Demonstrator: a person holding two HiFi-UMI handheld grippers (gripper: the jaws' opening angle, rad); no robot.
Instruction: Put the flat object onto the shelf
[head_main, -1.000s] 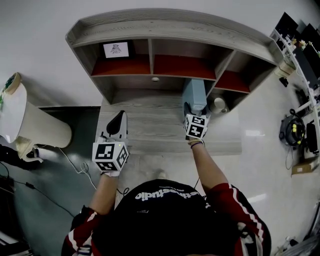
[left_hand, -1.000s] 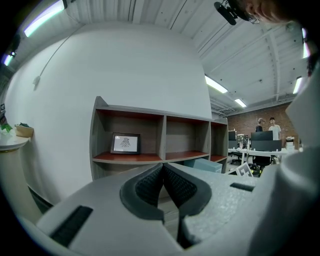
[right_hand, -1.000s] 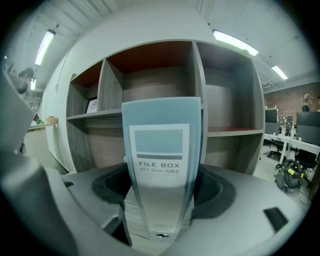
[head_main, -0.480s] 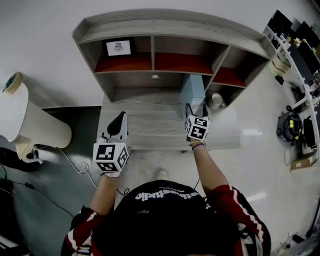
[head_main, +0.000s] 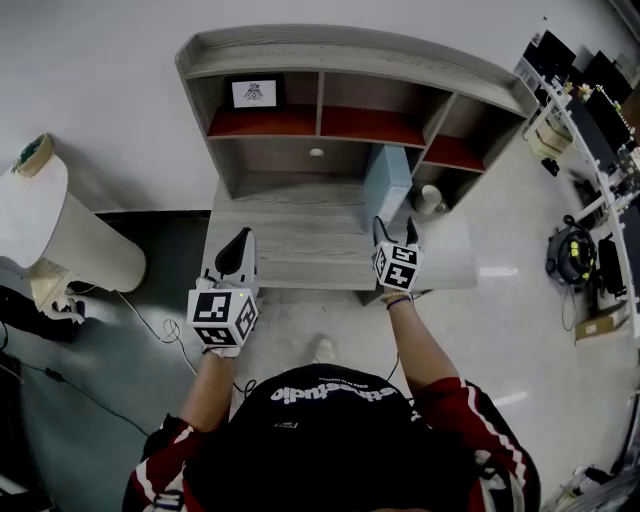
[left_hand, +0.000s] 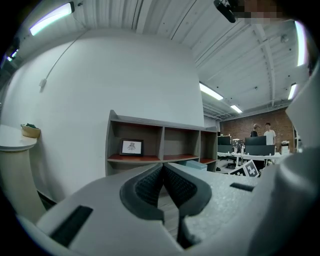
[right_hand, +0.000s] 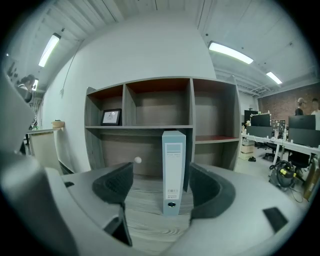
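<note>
Head view: binder (head_main: 386, 185) upright on desk (head_main: 290, 250), just ahead of right gripper (head_main: 394, 230); shelf (head_main: 320, 125) beyond.
Left gripper view: left gripper (left_hand: 162, 170) jaws pressed together, empty.
Right gripper view: jaws wide, binder ahead in line with the gap, untouched. Grasp, lift and placing all remain.
</note>
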